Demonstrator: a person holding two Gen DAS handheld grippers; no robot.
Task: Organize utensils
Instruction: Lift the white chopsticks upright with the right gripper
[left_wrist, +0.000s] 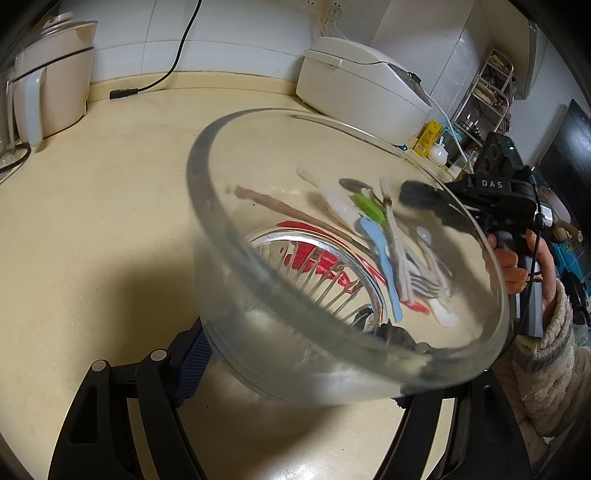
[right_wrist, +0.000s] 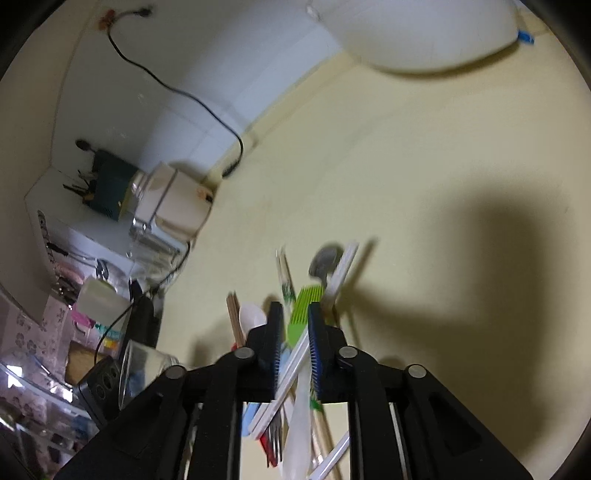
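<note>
A clear glass bowl (left_wrist: 195, 192) hangs tilted over the cream counter (left_wrist: 110, 221), and my left gripper (left_wrist: 303, 369) is shut on its lower wall. Seen through the glass is a pile of utensils on the counter: a green silicone brush (left_wrist: 369, 208), a light-blue spoon (left_wrist: 384, 266), a red utensil (left_wrist: 314, 258), brown chopsticks (left_wrist: 280, 208) and forks (left_wrist: 424, 284). My right gripper (left_wrist: 410, 194) comes in over the pile from the right. In its own view, the right gripper (right_wrist: 294, 306) has its pads slightly apart, with the green brush (right_wrist: 304, 299) and a white stick (right_wrist: 343, 269) between them, not visibly pressed.
A white rice cooker (left_wrist: 362, 81) stands at the back right, with a yellow box (left_wrist: 428, 136) beside it. A white kettle (left_wrist: 51, 81) is at the back left and a black cable (left_wrist: 177, 55) runs down the wall. A hand in a fuzzy sleeve (left_wrist: 546, 369) holds the right gripper.
</note>
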